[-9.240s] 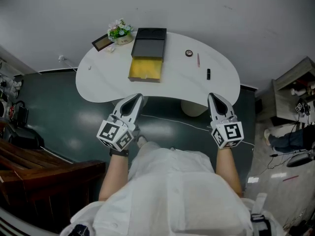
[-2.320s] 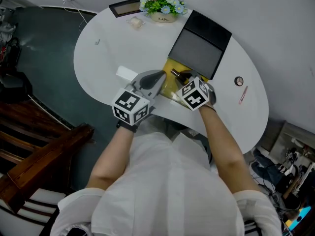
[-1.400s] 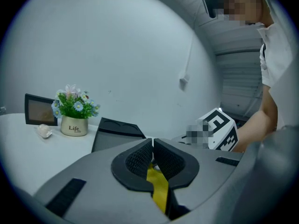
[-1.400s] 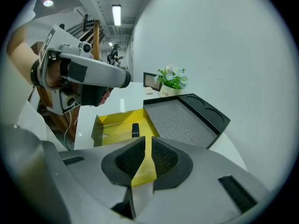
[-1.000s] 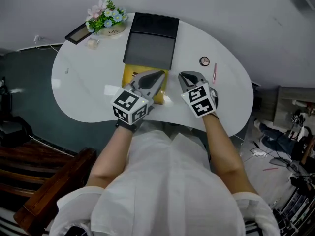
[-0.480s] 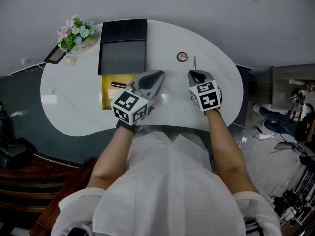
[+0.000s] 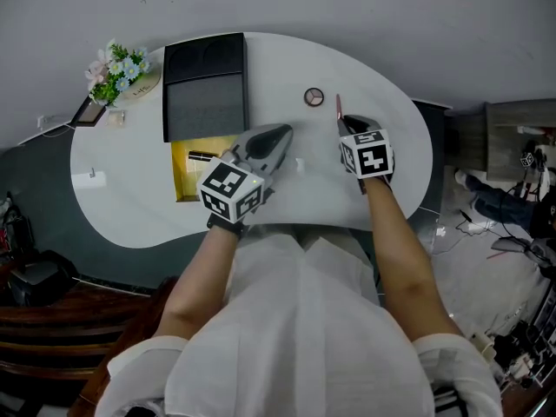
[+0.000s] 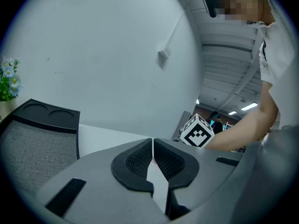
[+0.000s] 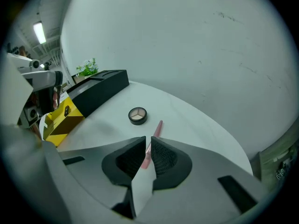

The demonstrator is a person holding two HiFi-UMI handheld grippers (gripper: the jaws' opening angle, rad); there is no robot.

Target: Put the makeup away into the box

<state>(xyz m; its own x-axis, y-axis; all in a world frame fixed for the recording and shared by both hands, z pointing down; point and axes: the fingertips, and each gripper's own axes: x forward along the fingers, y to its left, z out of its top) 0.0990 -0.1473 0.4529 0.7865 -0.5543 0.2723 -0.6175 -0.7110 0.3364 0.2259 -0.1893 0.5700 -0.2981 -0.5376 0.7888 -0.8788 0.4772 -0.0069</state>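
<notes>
Now the right gripper [image 9: 147, 140] is hovering just over the pink pencil [image 9: 158, 126], with its jaws pressed almost together and nothing between them. In my judgement the step in hand is picking up this pencil. To do it well, the person should be spreading the jaws before going lower, placing them across the thin shaft near its middle, and closing gently, because such a slim stick is probably rolling easily on the smooth white table [image 7: 287, 200]. The round compact [image 9: 137, 115] is lying near the pencil's far end, so the jaws should be keeping clear of it. The left gripper [image 8: 152, 141] is also closed and empty, hanging above the table beside the box [image 7: 193, 186]. The box is lying open, well apart from the pencil. Its yellow tray is holding one small dark item [image 7: 201, 156] near the lid side, and the rest is looking bare. The black lid [image 7: 206, 107] is lying flat behind the tray, and its two round hollows are looking empty.
</notes>
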